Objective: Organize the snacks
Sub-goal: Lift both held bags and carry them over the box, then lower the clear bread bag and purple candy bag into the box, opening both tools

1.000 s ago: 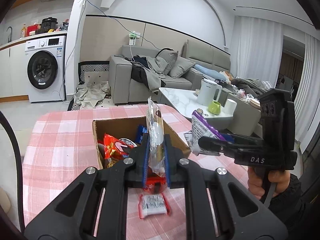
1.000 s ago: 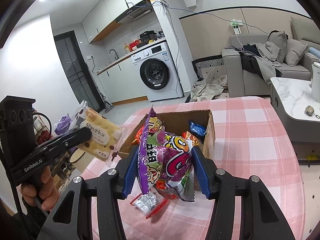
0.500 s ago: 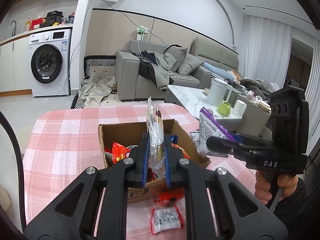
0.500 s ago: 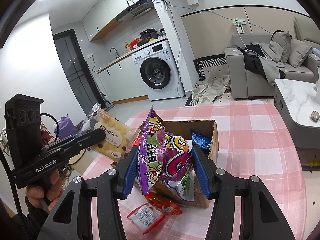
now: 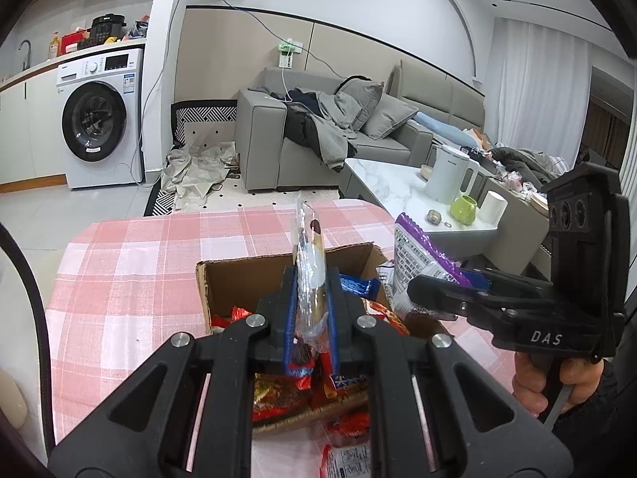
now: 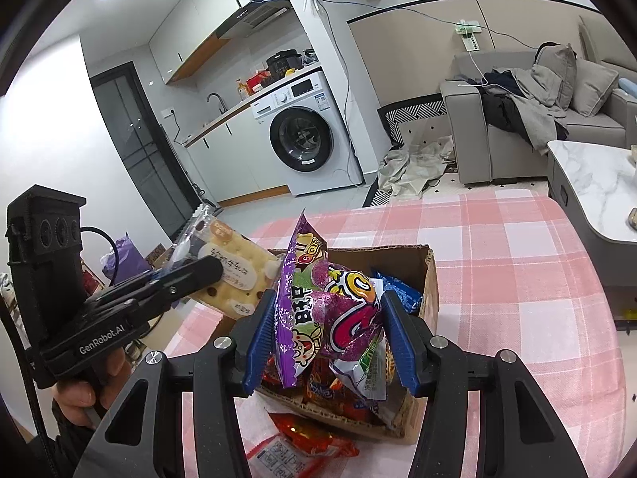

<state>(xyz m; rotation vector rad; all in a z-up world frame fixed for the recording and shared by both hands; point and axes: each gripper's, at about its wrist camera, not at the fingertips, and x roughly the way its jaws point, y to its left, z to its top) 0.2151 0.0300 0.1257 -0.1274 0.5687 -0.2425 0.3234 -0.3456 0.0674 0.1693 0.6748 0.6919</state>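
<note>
- Left wrist view: the left gripper [image 5: 311, 320] has its blue pads pressed tight on a thin clear biscuit packet [image 5: 308, 275], seen edge-on and standing upright between them.
- The packet is held over the near half of the open cardboard box [image 5: 278, 275], which stands on the pink checked tablecloth [image 5: 127, 271].
- Inside the box lie red snack packs [image 5: 278, 394] and a blue wrapper [image 5: 356, 285] against the far wall.
- A red-and-white sachet [image 5: 350, 458] lies on the cloth just in front of the box.
- To the right of the box the right gripper [image 5: 438, 298] is gripped by a hand [image 5: 557, 382] and carries a purple bag [image 5: 422, 255].
- Right wrist view: the right gripper [image 6: 330, 342] pinches the crumpled purple snack bag [image 6: 330, 310] between its blue pads, jaws held partly apart by the bag's bulk.
- The bag hangs above the box [image 6: 432, 294], over its near part.
- Left of the box the left gripper [image 6: 199, 275] clamps the cream biscuit packet [image 6: 235, 275], a hand [image 6: 91, 390] on its handle.
- The sachet [image 6: 278, 452] and a red pack [image 6: 306, 434] lie on the cloth in front of the box.
</note>
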